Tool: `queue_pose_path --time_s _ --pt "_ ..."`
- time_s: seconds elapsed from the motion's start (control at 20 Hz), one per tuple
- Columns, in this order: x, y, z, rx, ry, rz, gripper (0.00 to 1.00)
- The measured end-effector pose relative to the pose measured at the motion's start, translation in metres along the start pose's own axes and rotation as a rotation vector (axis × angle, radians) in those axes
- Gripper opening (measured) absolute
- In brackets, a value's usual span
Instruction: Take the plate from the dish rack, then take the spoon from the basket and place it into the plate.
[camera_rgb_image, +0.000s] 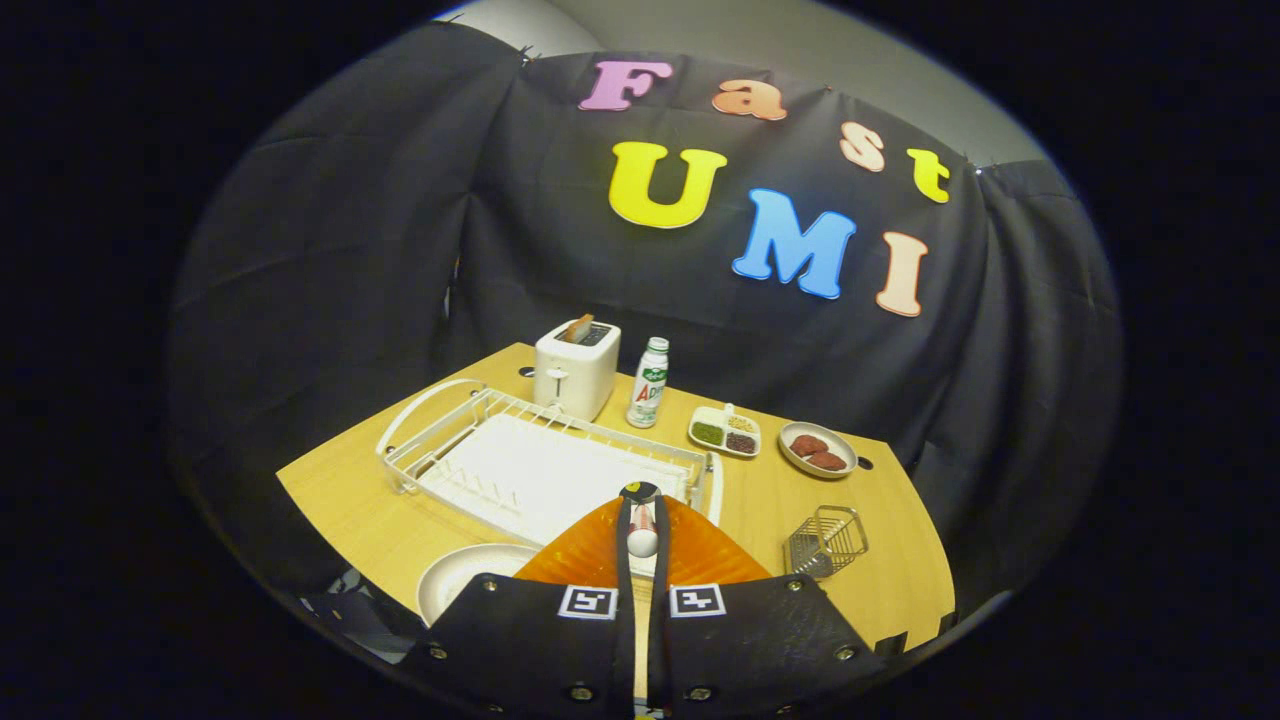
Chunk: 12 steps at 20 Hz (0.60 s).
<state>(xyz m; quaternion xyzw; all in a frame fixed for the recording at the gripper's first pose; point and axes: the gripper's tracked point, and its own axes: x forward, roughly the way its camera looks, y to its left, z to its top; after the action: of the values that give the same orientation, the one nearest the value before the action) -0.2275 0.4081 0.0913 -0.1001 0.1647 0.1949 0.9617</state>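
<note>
Spoon (641, 535) is clamped between the gripper's (641, 520) two fingers, which stand nearly closed with only the narrow handle between them; its rounded pale end sits partway up the gap and a dark tip shows at the fingertips. The gripper is raised above a wooden table (380, 525), with the dish rack (520, 455) as the main landmark just ahead of the fingers. The rack is white wire with a white drain tray inside, and I see no plate standing in it. The plate (465, 580), round and white, lies flat on the table on the near side of the rack, just to the left of the fingers and partly hidden by the gripper body. The basket (826, 541), a small metal wire one, sits to the right of the rack, apart from it. Beyond the rack stand a white toaster (575, 368) and a bottle (648, 383); to the rack's far right are a divided tray (724, 431) and a small dish of reddish food (818, 449).

Judging from this, the plate step looks done and the spoon is in transit. The next move calls for swinging left and down over the plate, then opening the fingers so the spoon lands inside its rim
</note>
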Motion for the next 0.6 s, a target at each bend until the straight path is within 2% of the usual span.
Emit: queue_pose_path --time_s 0.3,0.6 --pt "-0.016 0.054 -0.036 -0.036 0.052 0.139 0.05" --pt "-0.008 0.079 -0.062 -0.021 0.100 0.204 0.05"
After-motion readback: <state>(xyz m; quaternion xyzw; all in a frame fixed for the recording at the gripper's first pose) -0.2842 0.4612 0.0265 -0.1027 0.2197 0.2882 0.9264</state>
